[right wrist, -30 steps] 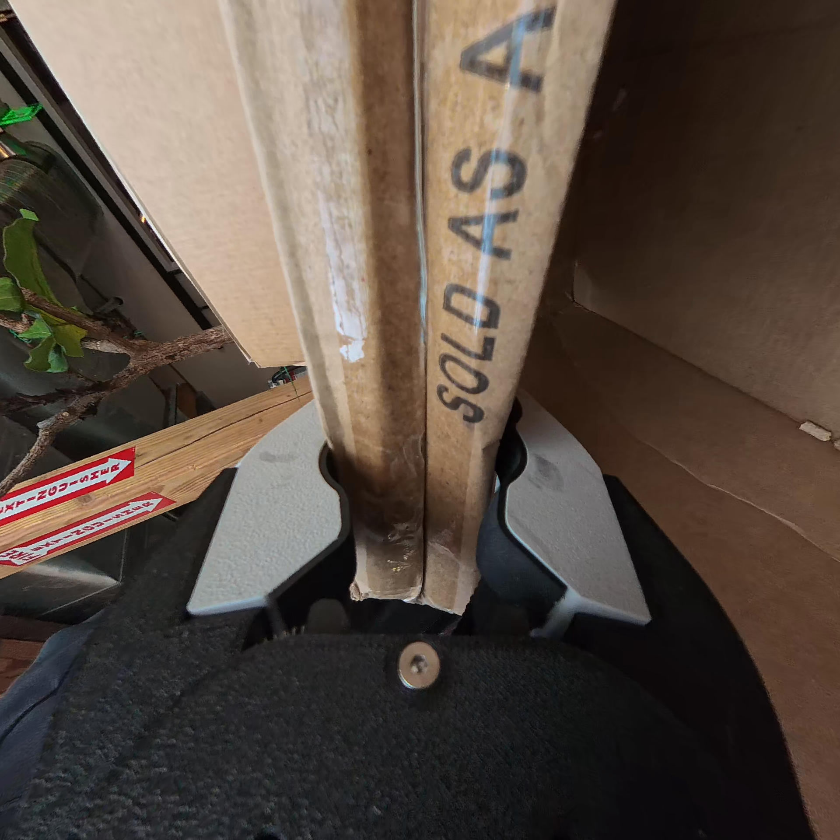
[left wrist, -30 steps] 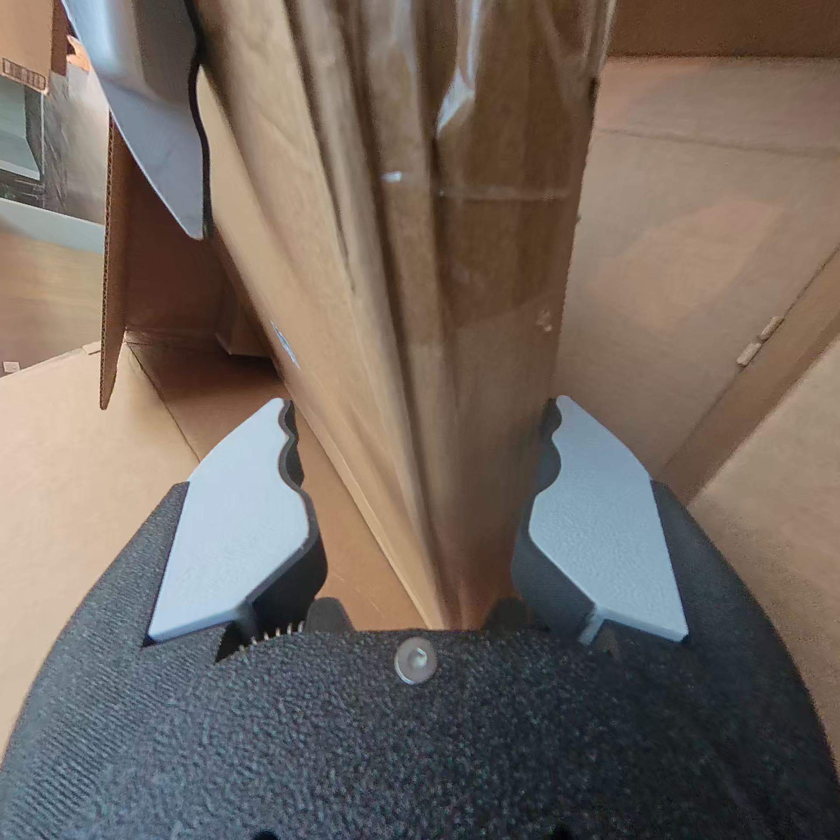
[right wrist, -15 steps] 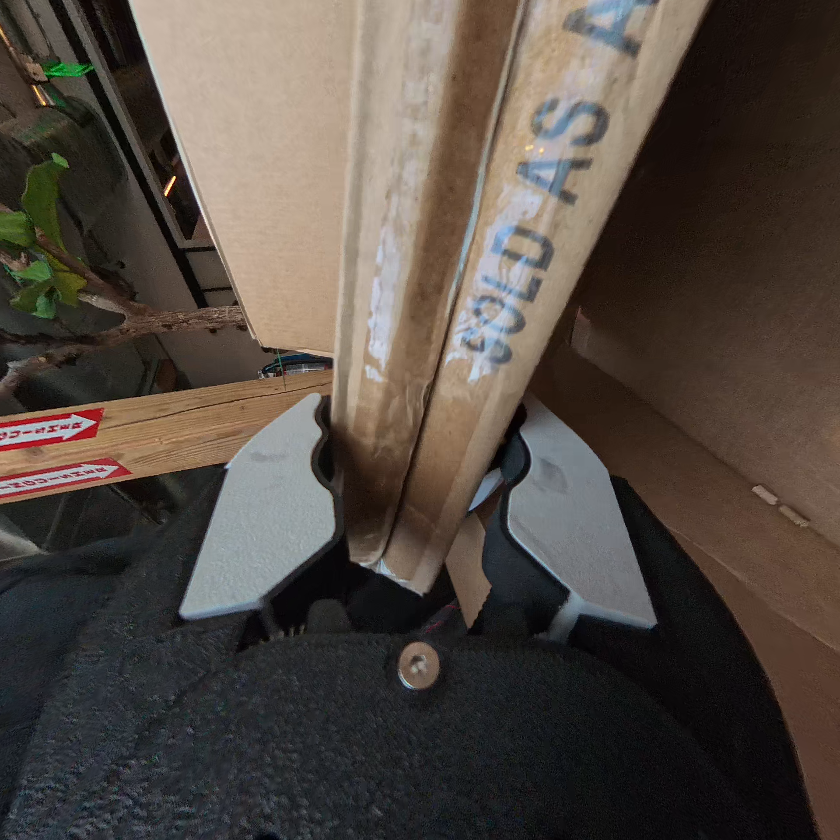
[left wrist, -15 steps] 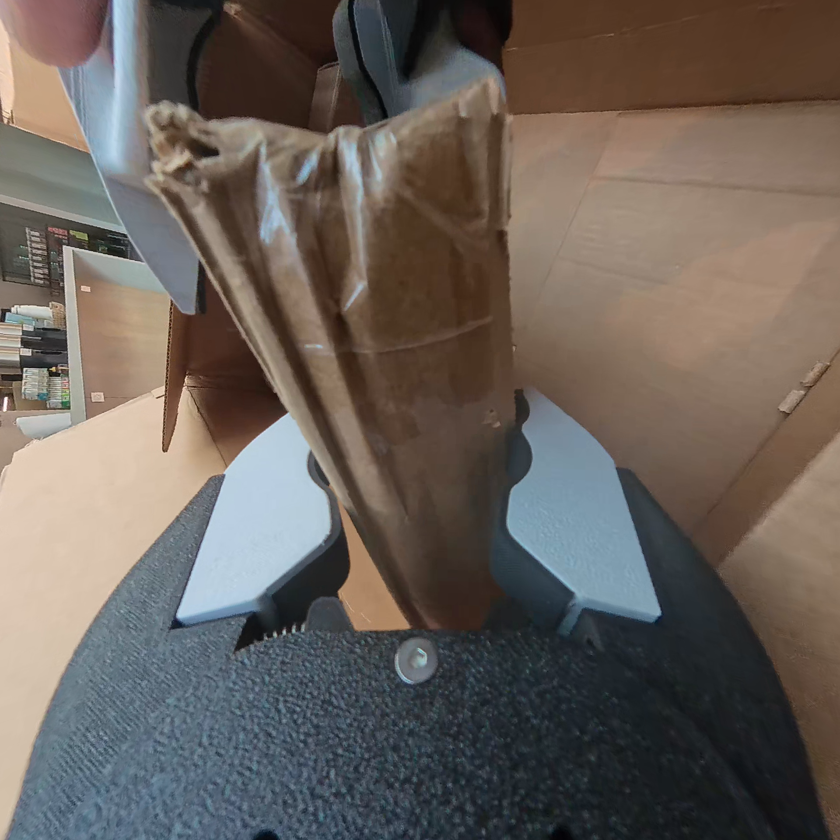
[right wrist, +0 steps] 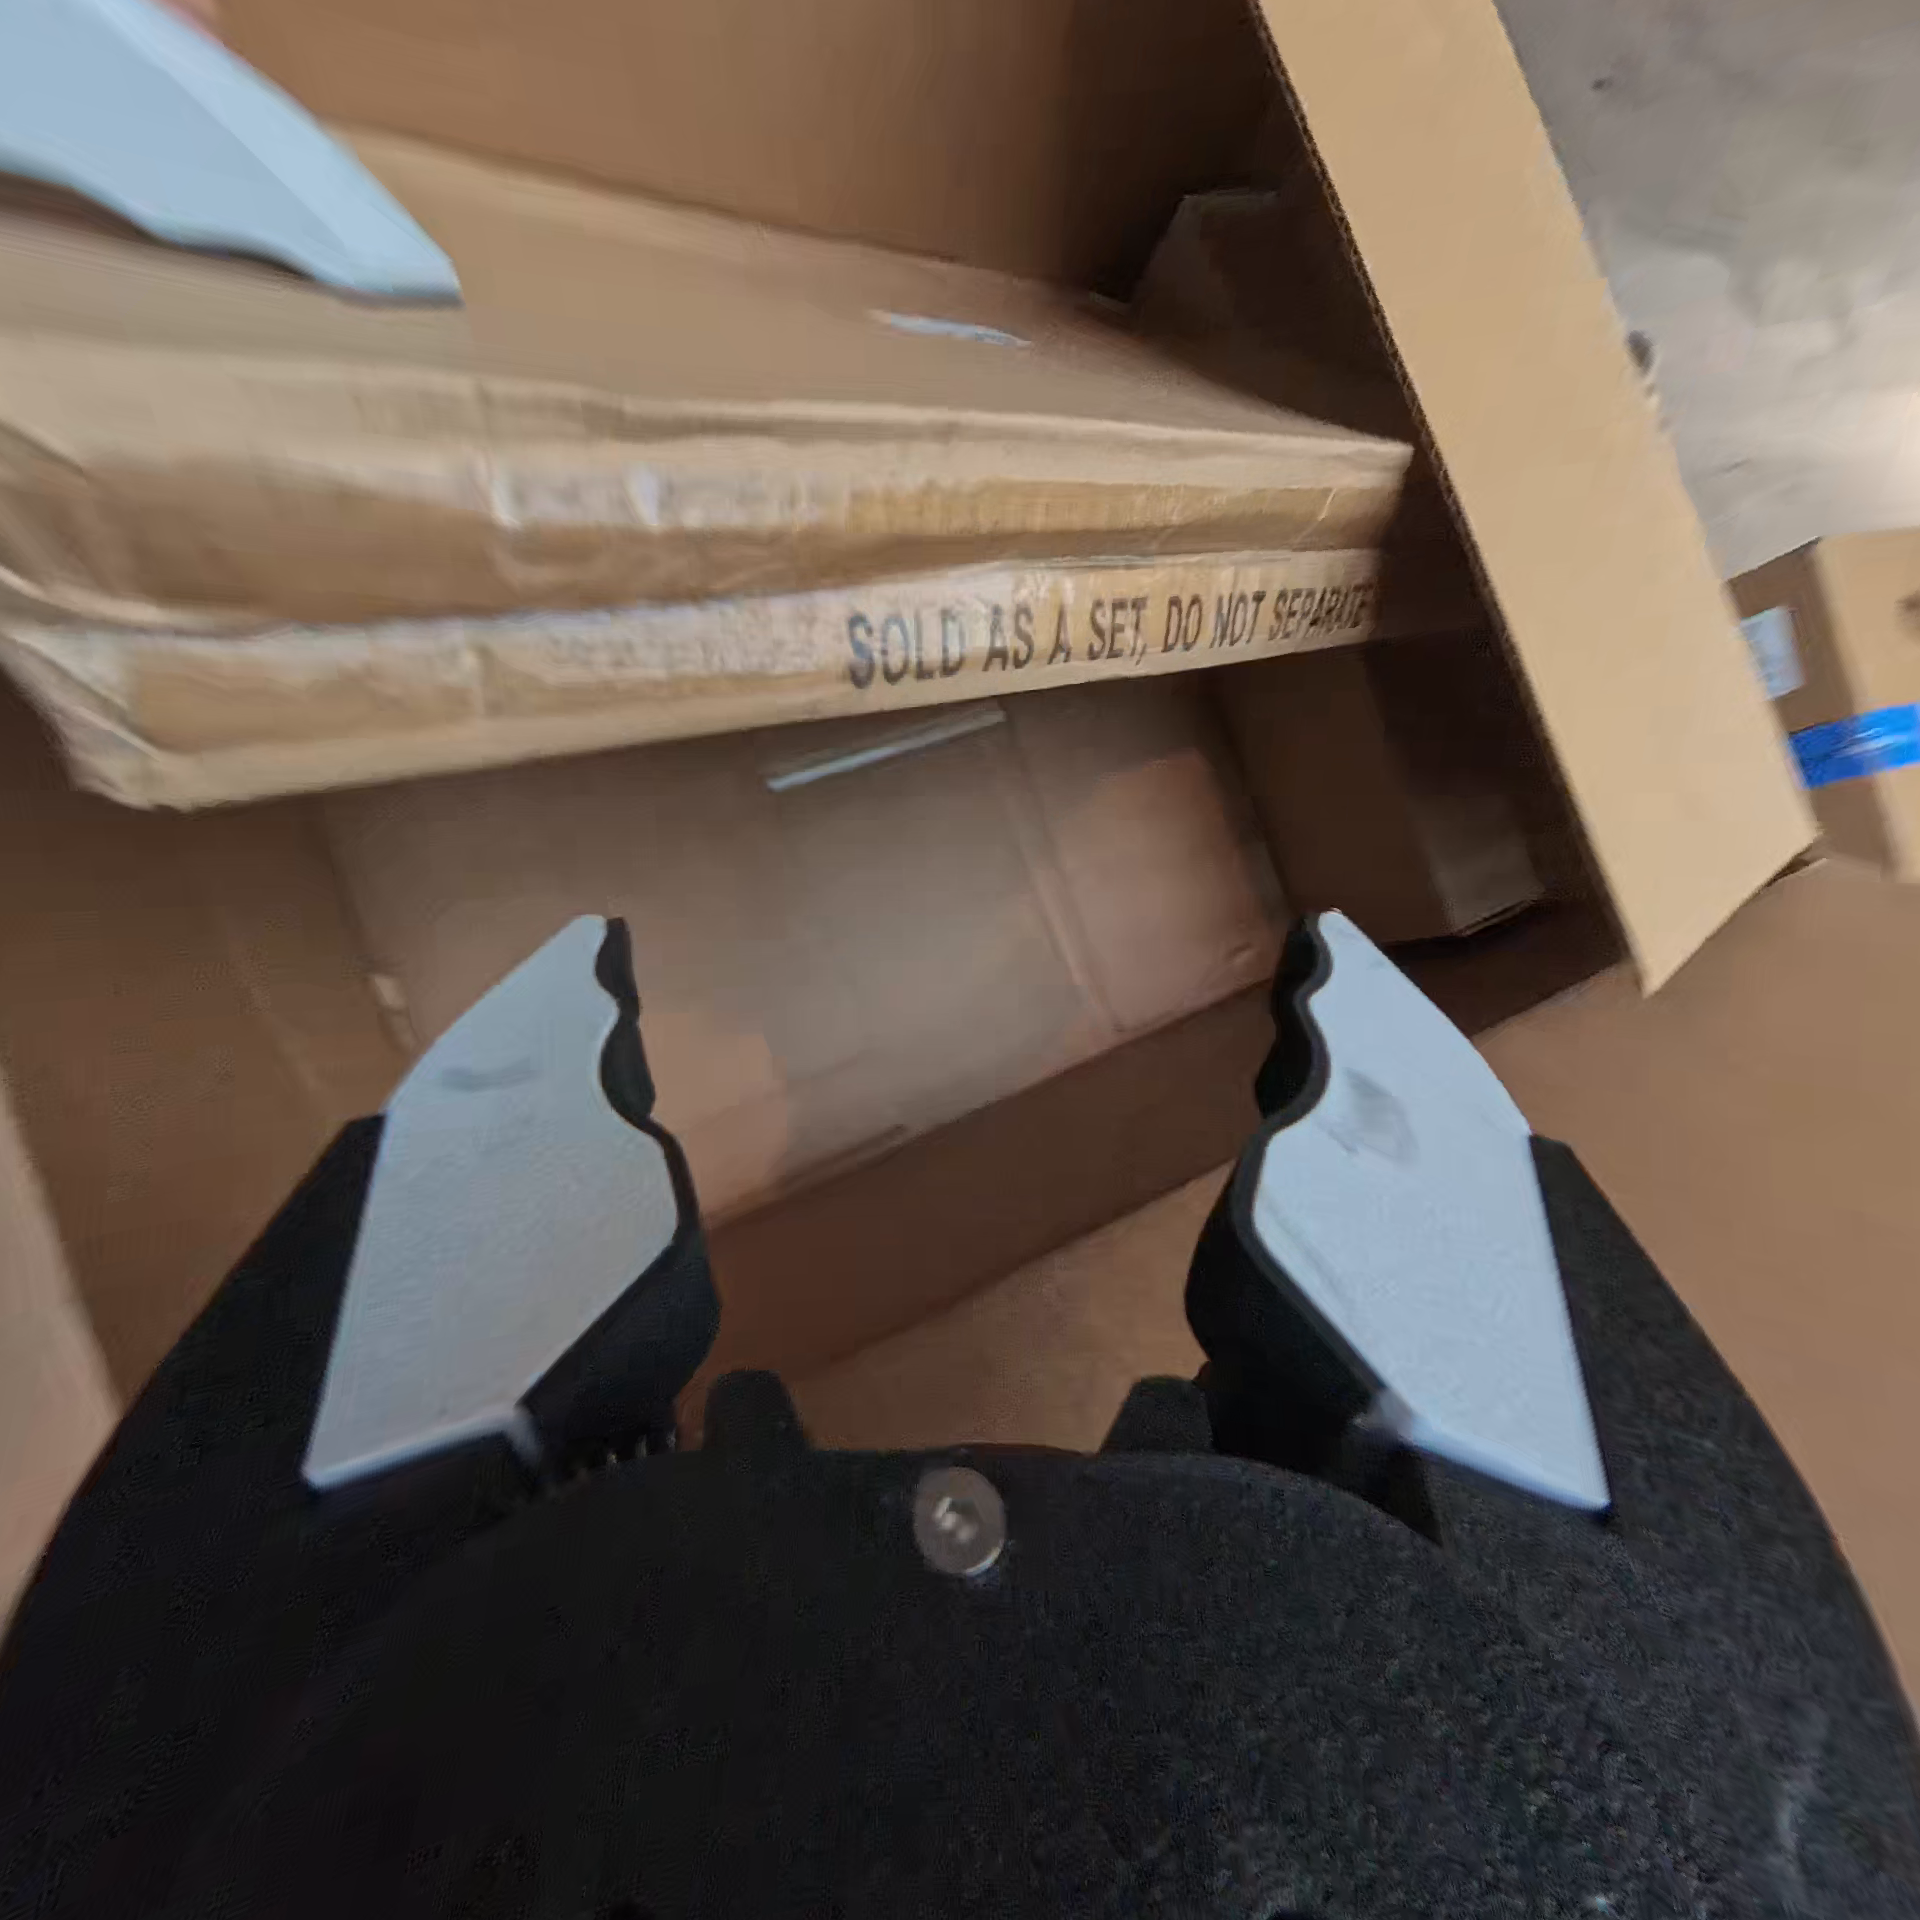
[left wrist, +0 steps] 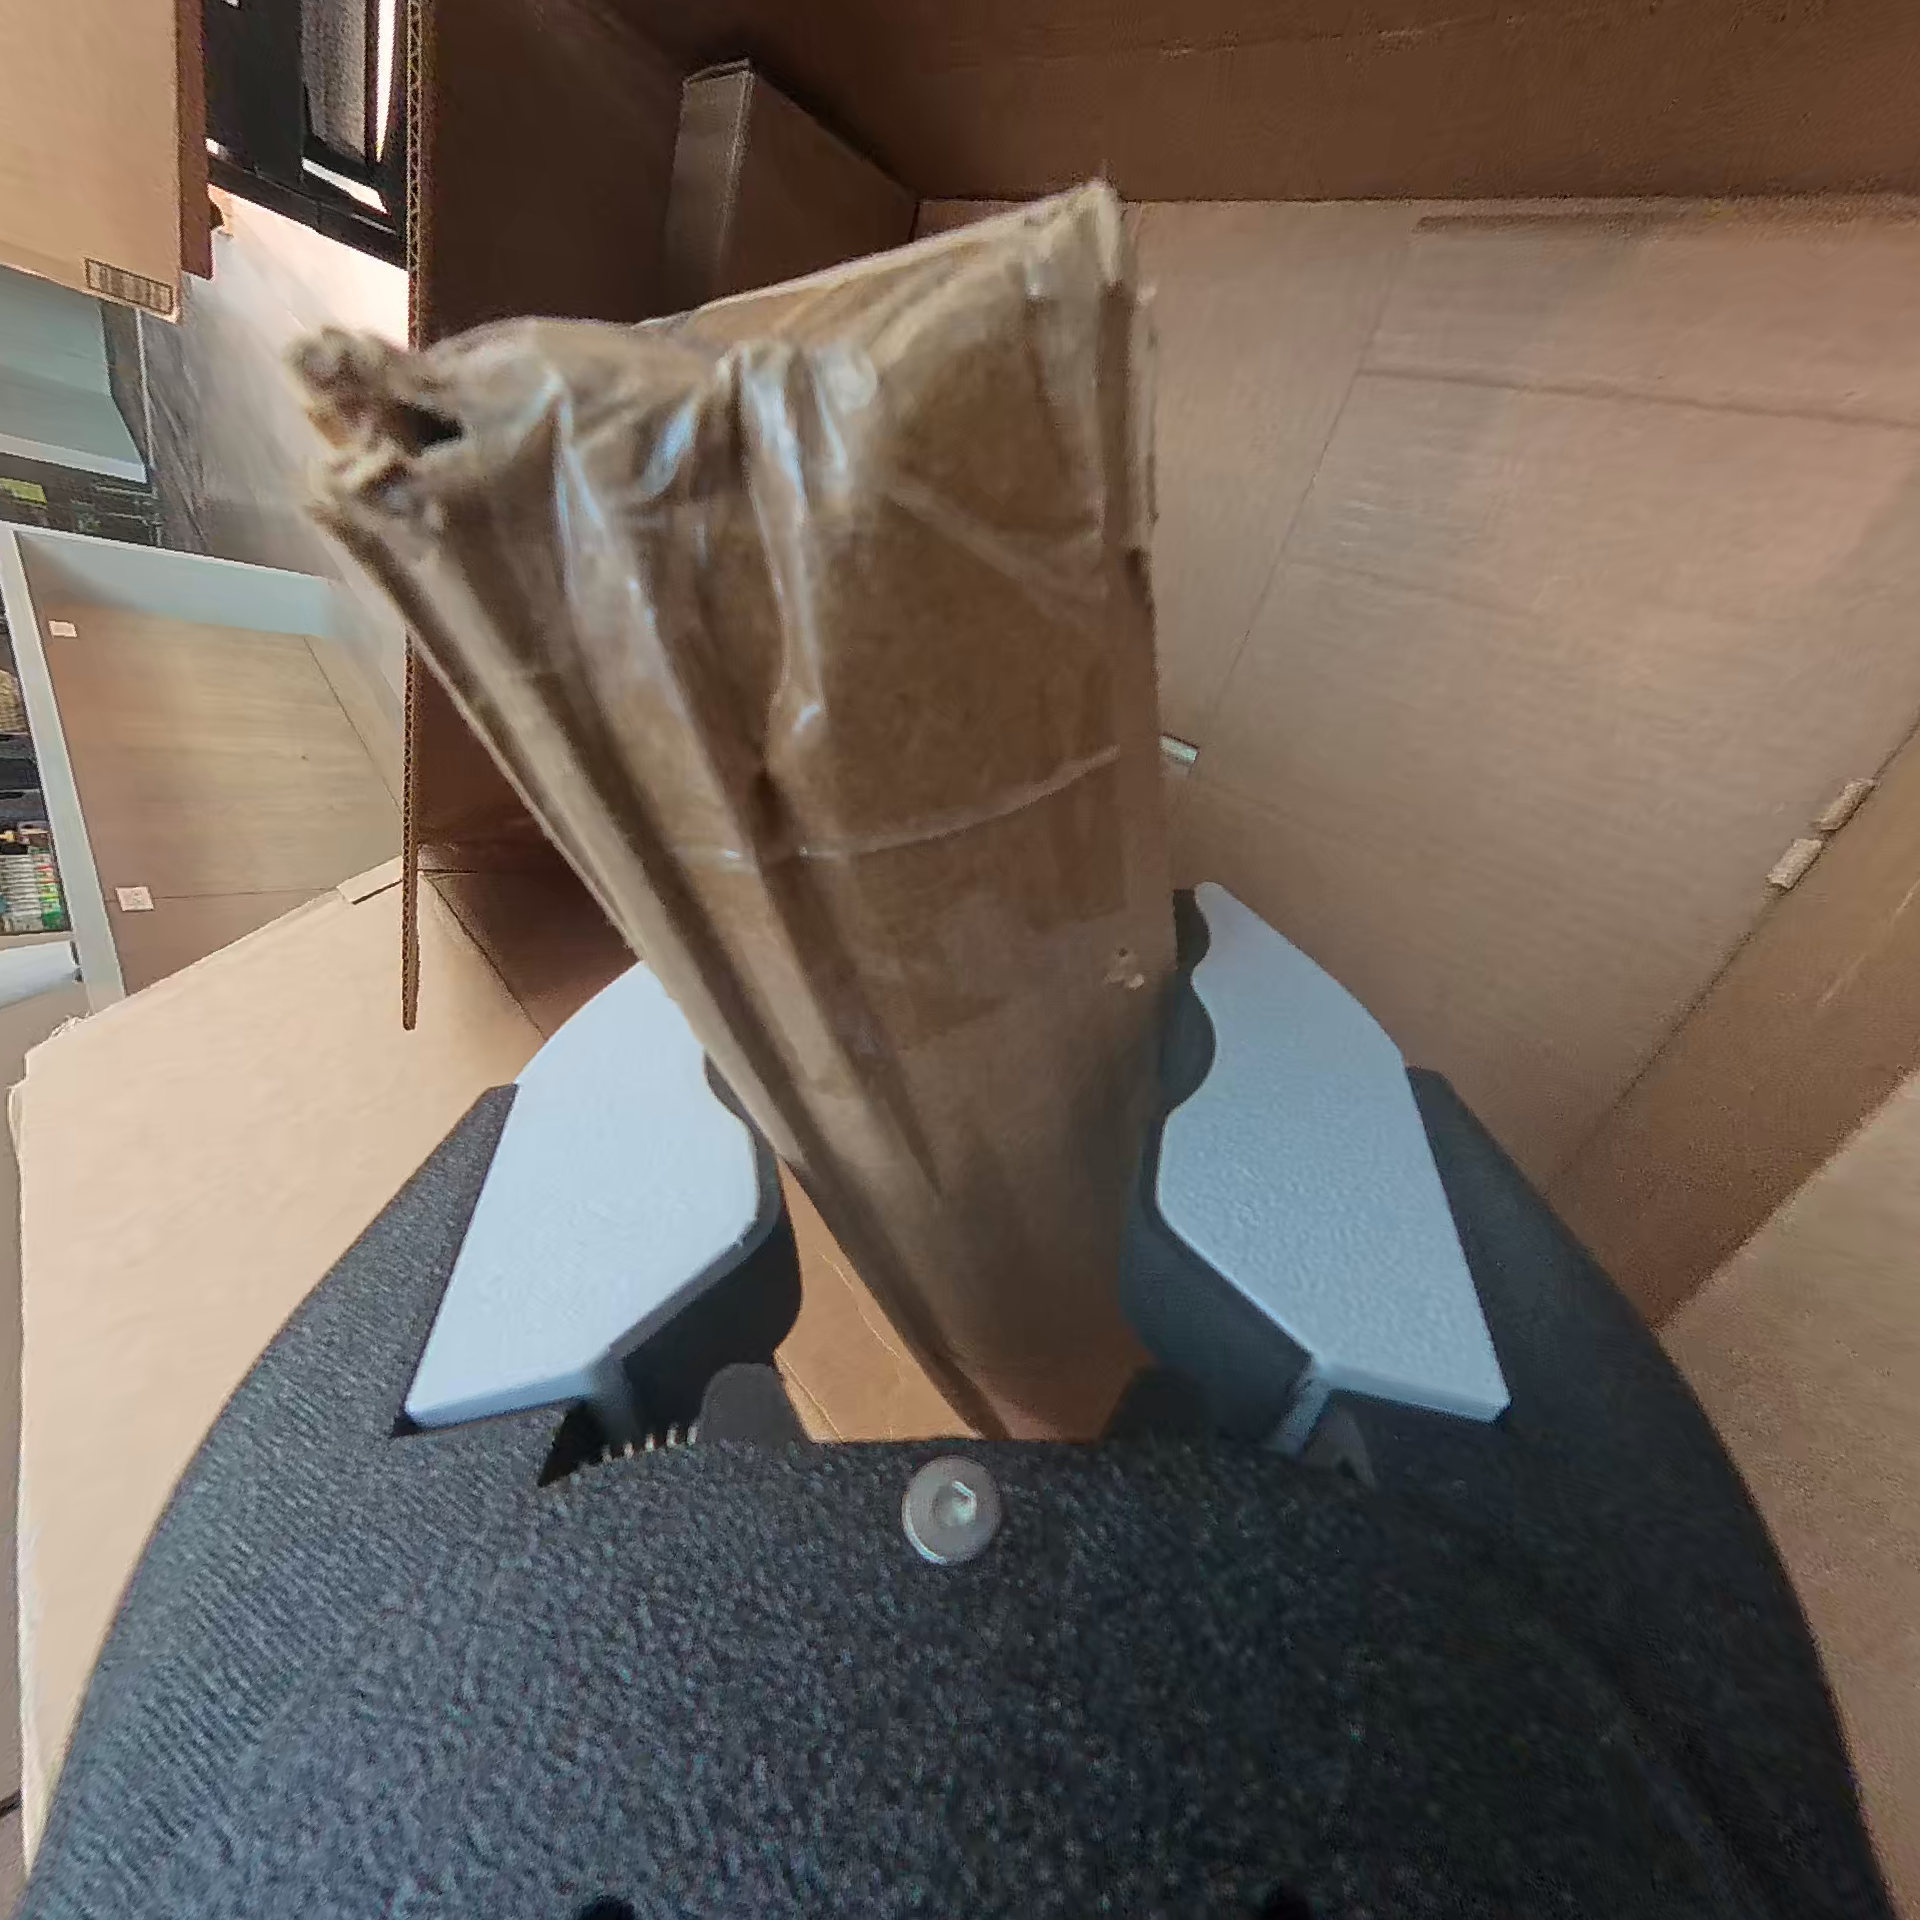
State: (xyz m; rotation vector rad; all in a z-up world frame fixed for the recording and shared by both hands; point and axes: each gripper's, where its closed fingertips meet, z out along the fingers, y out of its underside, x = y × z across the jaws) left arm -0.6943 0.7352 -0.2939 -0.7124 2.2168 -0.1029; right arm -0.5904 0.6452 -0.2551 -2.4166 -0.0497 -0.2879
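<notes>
My left gripper point(left wrist: 966, 1060) is clamped on the near end of a flat taped bundle point(left wrist: 831, 727), which juts up and away inside a big carton point(left wrist: 1558, 623). My right gripper point(right wrist: 956, 1039) gapes empty, fingers wide apart, just short of the same bundle point(right wrist: 675, 540) lying across the carton point(right wrist: 1507, 520). With one end held alone, I judge the long bundle could sag, twist in the pads or slip on its glossy tape.
</notes>
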